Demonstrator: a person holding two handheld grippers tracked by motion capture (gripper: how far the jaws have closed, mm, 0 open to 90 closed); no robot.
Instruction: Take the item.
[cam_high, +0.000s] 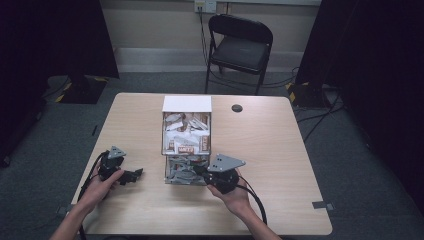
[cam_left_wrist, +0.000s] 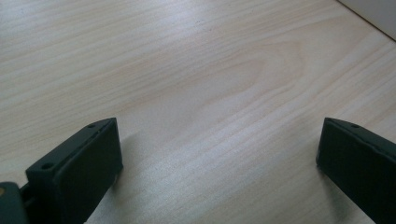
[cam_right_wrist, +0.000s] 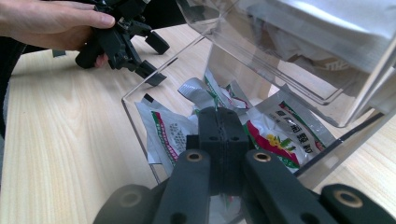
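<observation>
A clear plastic dispenser box (cam_high: 187, 145) stands in the middle of the table (cam_high: 270, 145), its upper bin full of small sachets (cam_high: 186, 132). More sachets (cam_right_wrist: 275, 135), white and silver with red and green print, lie in its open lower tray (cam_high: 181, 175). My right gripper (cam_right_wrist: 218, 116) reaches into that tray with its jaws shut together among the sachets; I cannot tell whether a sachet edge is pinched. In the high view the right gripper (cam_high: 196, 169) points left into the tray. My left gripper (cam_high: 137, 173) rests open over bare wood left of the box, with nothing between its jaws (cam_left_wrist: 219, 154).
A black folding chair (cam_high: 240, 47) stands beyond the table's far edge. A small black round disc (cam_high: 237, 108) lies near the far edge, right of the box. The person's other hand (cam_right_wrist: 56, 21) holds the left gripper (cam_right_wrist: 156, 58) beyond the tray's clear wall (cam_right_wrist: 140, 121).
</observation>
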